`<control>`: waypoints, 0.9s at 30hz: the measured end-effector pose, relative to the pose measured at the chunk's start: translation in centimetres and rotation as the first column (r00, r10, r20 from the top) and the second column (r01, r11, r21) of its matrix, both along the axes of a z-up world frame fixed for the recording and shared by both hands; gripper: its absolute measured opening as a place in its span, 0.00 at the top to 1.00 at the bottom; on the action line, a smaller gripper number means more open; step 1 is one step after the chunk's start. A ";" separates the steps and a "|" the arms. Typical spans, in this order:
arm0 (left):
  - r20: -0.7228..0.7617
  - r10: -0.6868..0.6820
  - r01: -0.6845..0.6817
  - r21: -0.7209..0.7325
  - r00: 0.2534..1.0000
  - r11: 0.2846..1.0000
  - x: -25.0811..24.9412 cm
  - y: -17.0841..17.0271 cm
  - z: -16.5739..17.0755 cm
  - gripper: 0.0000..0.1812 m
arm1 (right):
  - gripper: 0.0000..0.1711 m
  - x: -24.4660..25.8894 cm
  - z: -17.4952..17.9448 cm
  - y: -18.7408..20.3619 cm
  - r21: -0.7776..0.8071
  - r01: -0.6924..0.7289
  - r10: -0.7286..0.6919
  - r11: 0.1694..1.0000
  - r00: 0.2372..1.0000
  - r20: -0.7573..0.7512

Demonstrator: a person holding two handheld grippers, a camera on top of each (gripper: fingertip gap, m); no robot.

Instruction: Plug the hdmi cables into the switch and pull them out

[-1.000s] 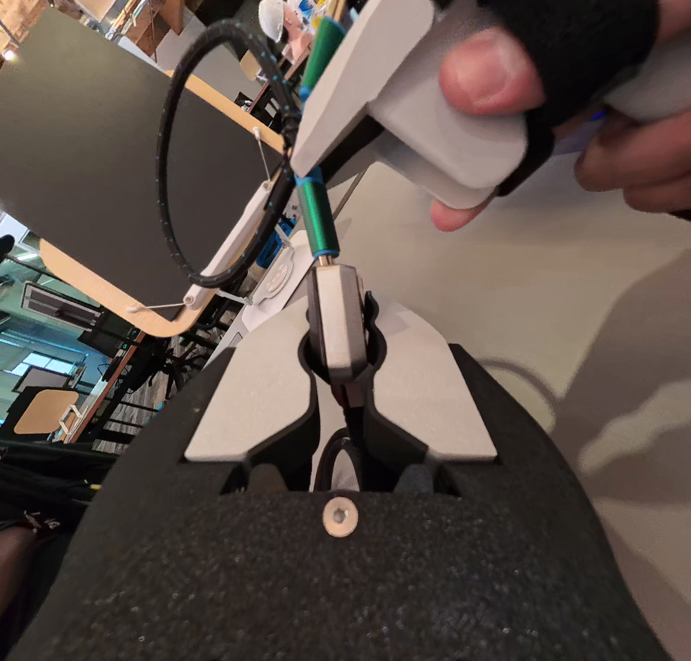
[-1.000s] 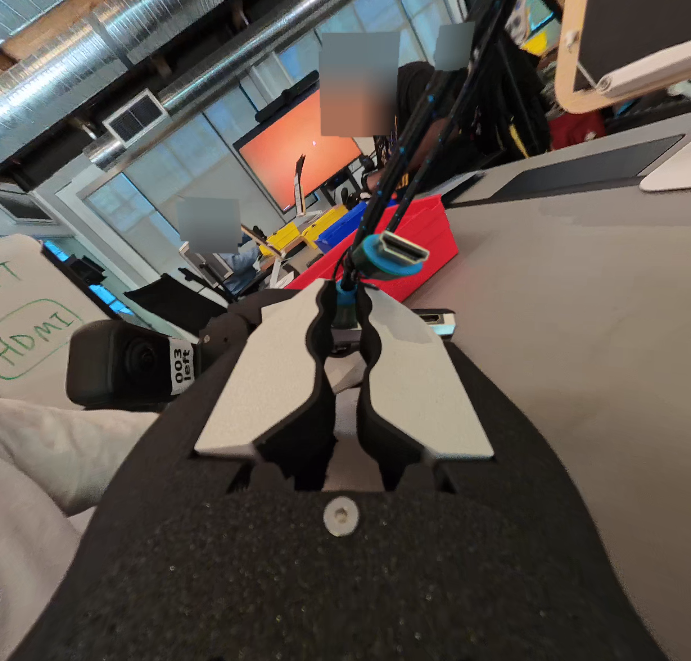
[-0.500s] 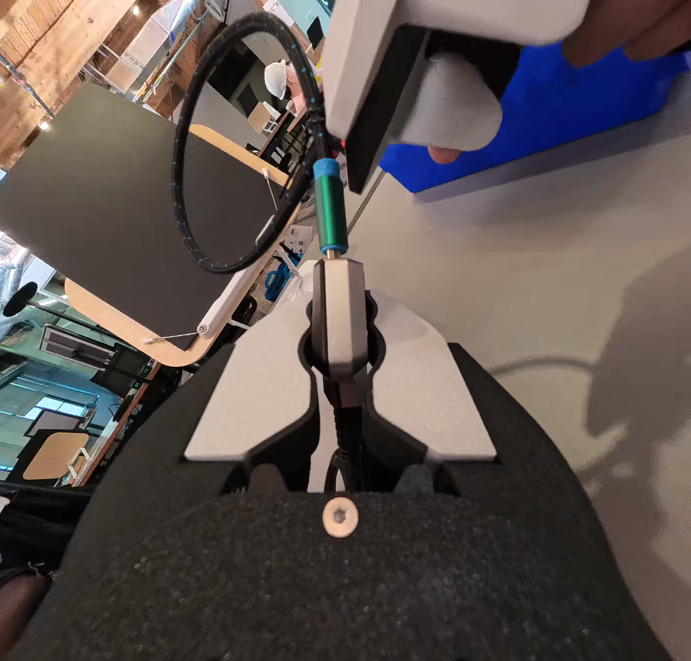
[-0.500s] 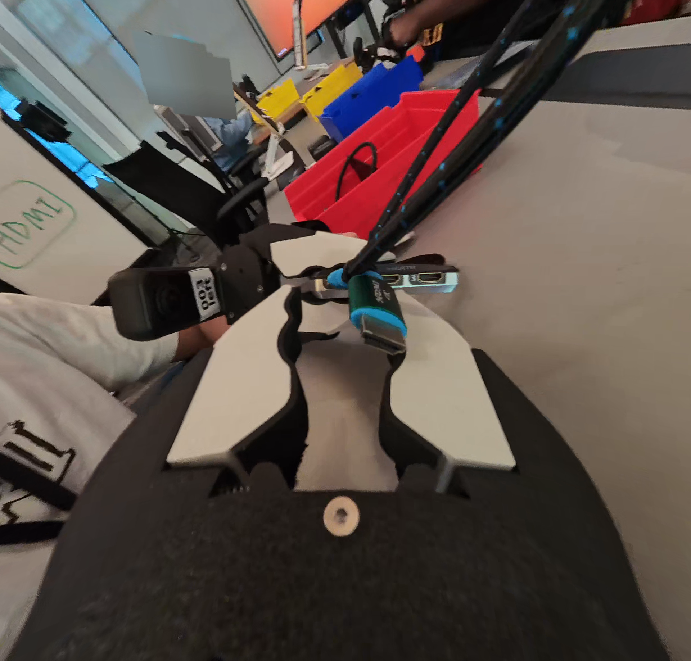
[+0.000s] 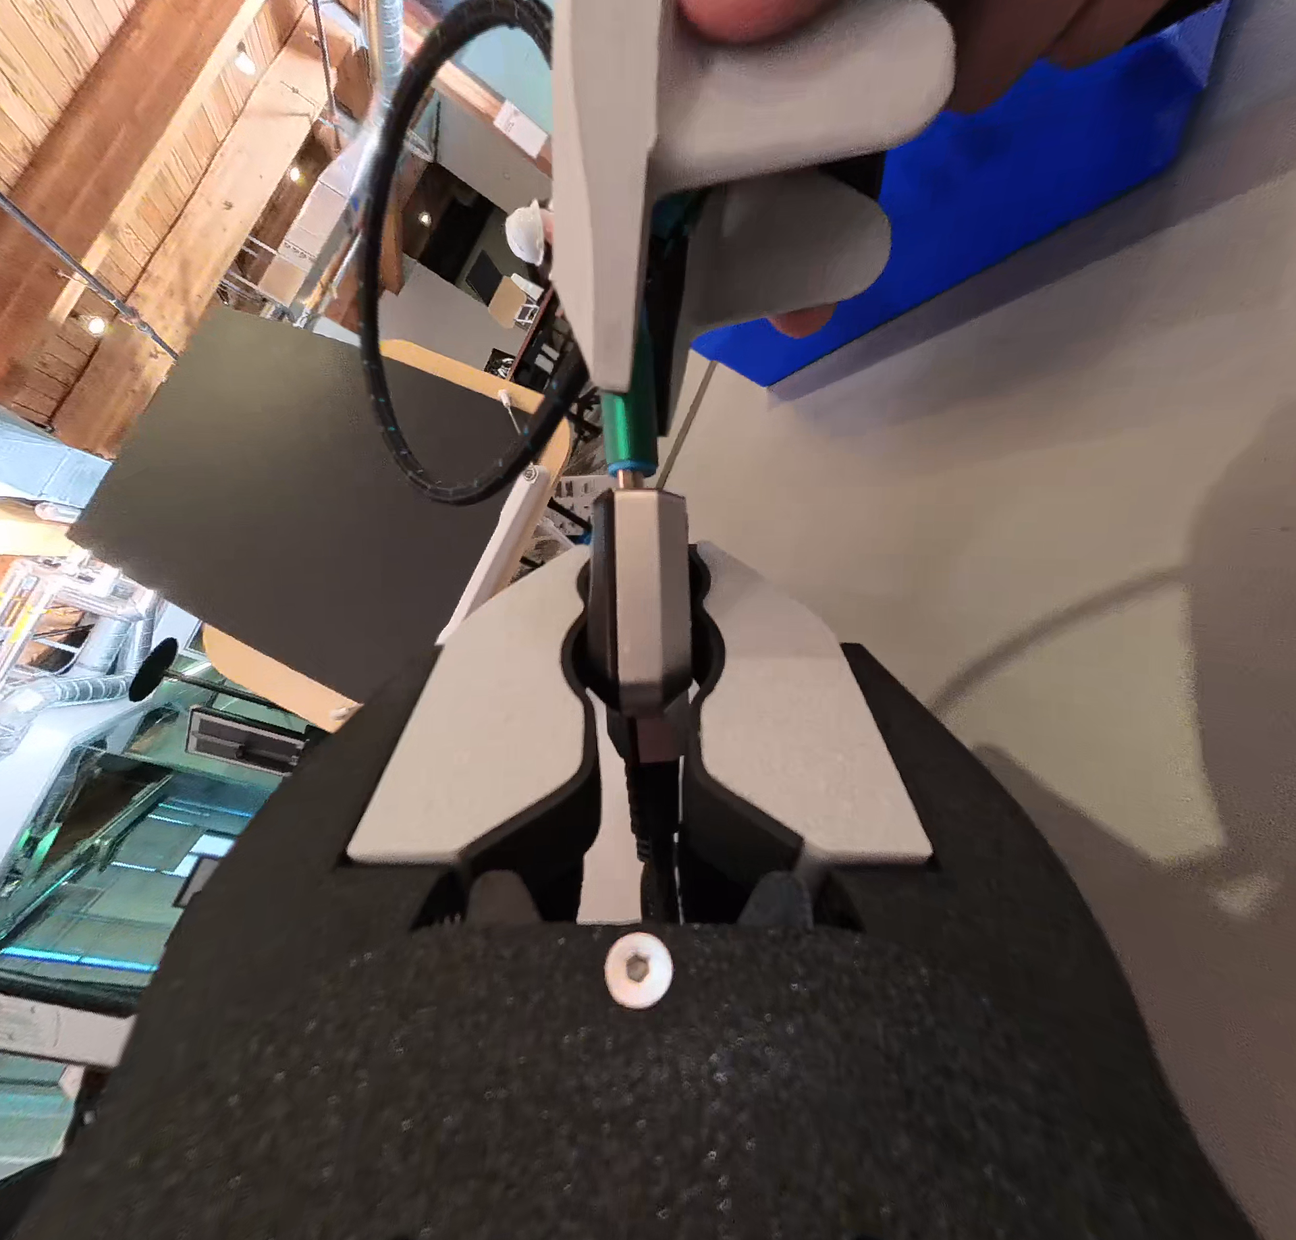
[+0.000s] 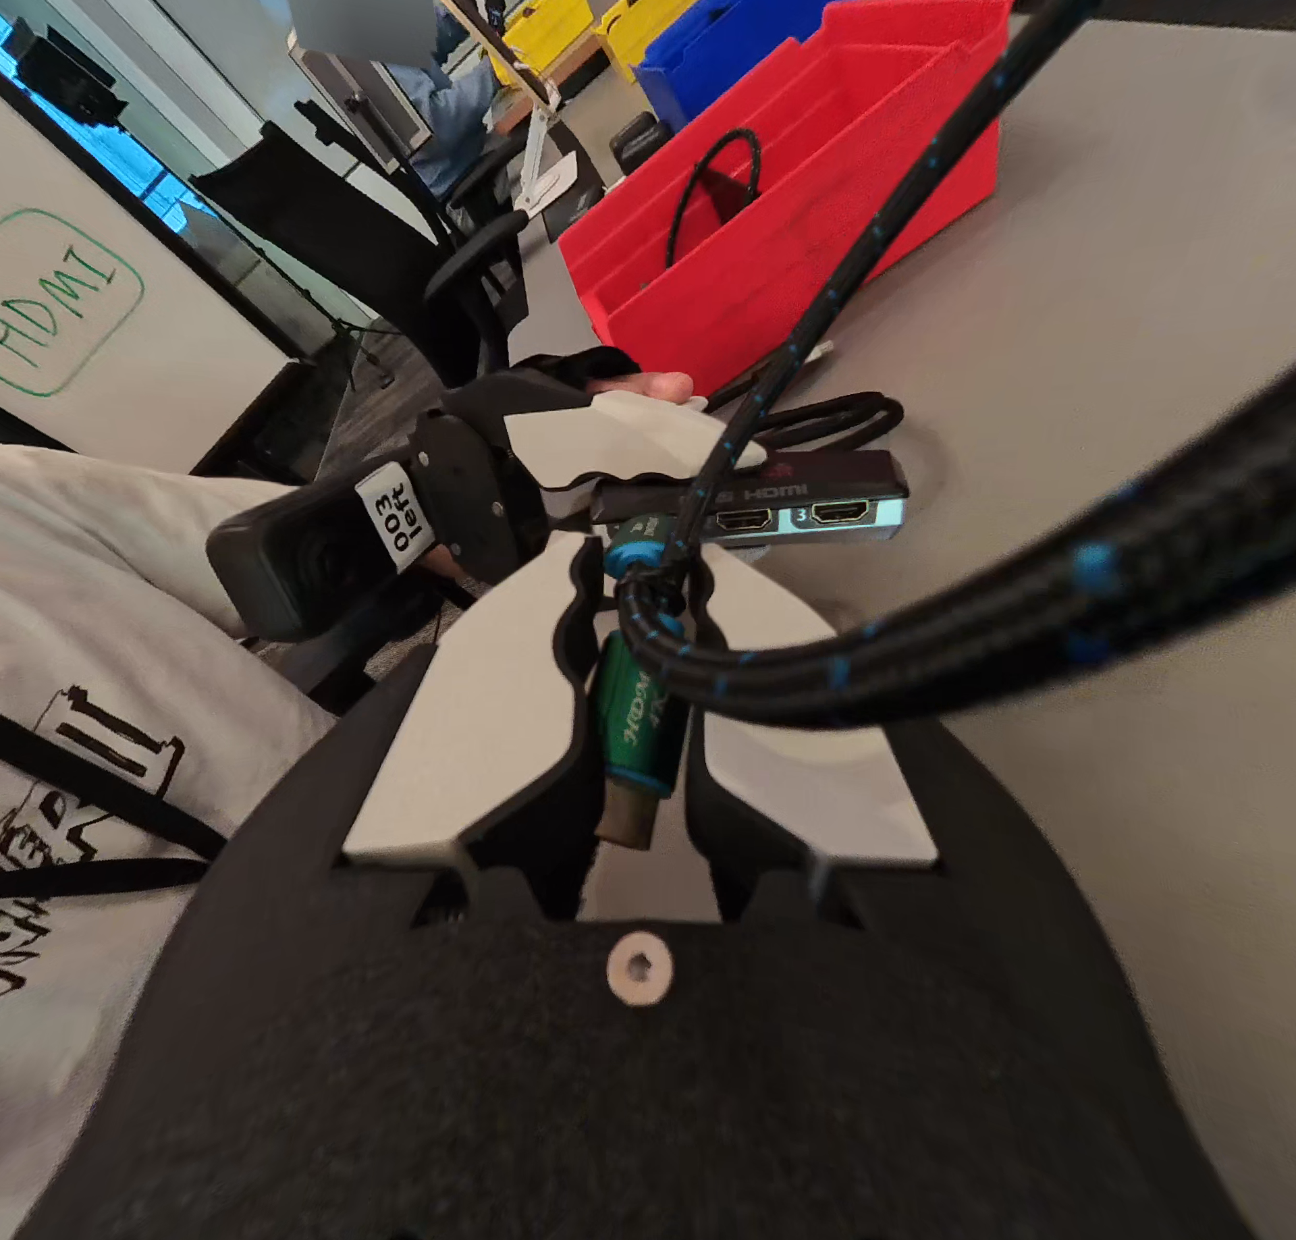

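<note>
In the left wrist view, the left claw [image 5: 639,617] is clamped on the HDMI switch [image 5: 638,603] at centre frame. The switch is seen edge-on, its long axis running up the frame, with its own black lead trailing back between the fingers. A green HDMI plug [image 5: 630,435] is seated in its upper end, in line with that axis. The right claw [image 5: 635,379] comes down from the top of the frame and closes around this plug, and a person's hand [image 5: 912,7] grips its handle. The braided cable [image 5: 393,309] loops into the upper left. To the right lies bare grey tabletop [image 5: 982,505], bounded at the upper right by a blue bin [image 5: 1017,210].

In the right wrist view, the switch [image 6: 806,498] lies crosswise at mid-frame, and two open ports face the camera. A second green plug [image 6: 635,722] sits between the right claw's fingers with its metal tip pointing at the lower frame; whether they pinch it I cannot tell. The red bin [image 6: 806,210] stands beyond the switch, near it. The tabletop runs open to the right edge.
</note>
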State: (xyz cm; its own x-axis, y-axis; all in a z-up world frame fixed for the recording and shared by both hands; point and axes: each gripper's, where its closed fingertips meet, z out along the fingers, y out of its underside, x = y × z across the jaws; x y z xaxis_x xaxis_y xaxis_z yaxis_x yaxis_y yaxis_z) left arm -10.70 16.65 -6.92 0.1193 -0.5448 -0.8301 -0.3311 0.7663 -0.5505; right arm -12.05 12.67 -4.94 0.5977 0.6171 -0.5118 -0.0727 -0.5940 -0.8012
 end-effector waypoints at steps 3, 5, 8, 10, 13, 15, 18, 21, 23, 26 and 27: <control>-0.007 -0.008 0.008 -0.002 1.000 1.000 0.1 0.0 -0.1 0.88 | 0.87 0.1 -0.1 -0.2 0.010 -0.012 0.011 1.000 0.998 0.055; -0.006 -0.024 0.024 -0.032 1.000 0.999 0.1 -0.1 0.0 0.88 | 0.87 0.1 0.0 -0.3 0.031 -0.014 0.011 0.999 0.996 0.091; 0.001 -0.021 0.021 -0.059 1.000 0.998 -0.1 0.3 0.3 0.88 | 0.88 0.4 0.3 -0.2 0.077 -0.004 -0.006 0.997 0.991 0.131; 0.003 -0.020 0.020 -0.052 1.000 0.998 -0.4 0.5 0.4 0.88 | 0.89 0.6 0.1 -0.3 0.079 -0.009 -0.003 0.997 0.989 0.151; -0.001 -0.017 0.017 -0.019 1.000 1.000 -0.3 0.2 0.2 0.88 | 0.89 0.6 0.0 -0.7 0.060 -0.026 0.018 0.998 0.991 0.136; 0.005 -0.012 0.012 0.008 1.000 1.000 -0.3 0.1 0.4 0.88 | 0.89 0.3 0.2 -0.9 0.024 -0.051 0.050 0.998 0.998 0.033; 0.009 0.012 -0.012 0.070 1.000 0.997 -0.4 0.1 0.4 0.88 | 0.88 -0.2 0.3 -0.6 0.012 -0.033 0.034 0.999 0.995 -0.096; 0.019 0.011 -0.013 0.079 1.000 0.997 -0.5 0.2 0.6 0.88 | 0.88 -0.3 0.5 -0.4 0.038 -0.017 0.021 0.999 0.995 -0.097; 0.026 0.018 -0.020 0.083 0.999 0.996 -0.5 0.2 0.7 0.88 | 0.88 -0.2 0.7 -0.3 0.071 -0.005 0.009 0.997 0.998 -0.055; 0.017 0.001 -0.001 0.029 1.000 1.000 -0.6 -0.1 0.6 0.88 | 0.88 -0.4 0.5 -0.5 0.105 -0.002 0.000 0.995 1.000 0.021; 0.011 0.000 0.000 0.018 1.000 1.000 -0.6 -0.2 0.4 0.88 | 0.89 -0.5 0.5 -0.6 0.113 -0.003 -0.003 0.994 0.999 0.051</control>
State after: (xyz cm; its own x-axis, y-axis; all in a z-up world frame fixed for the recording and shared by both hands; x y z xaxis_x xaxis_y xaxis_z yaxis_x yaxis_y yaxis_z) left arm -11.27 16.49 -6.48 0.1283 -0.5301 -0.8382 -0.3250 0.7760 -0.5405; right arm -12.54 12.08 -4.48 0.6213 0.6693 -0.4074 -0.0298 -0.4994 -0.8658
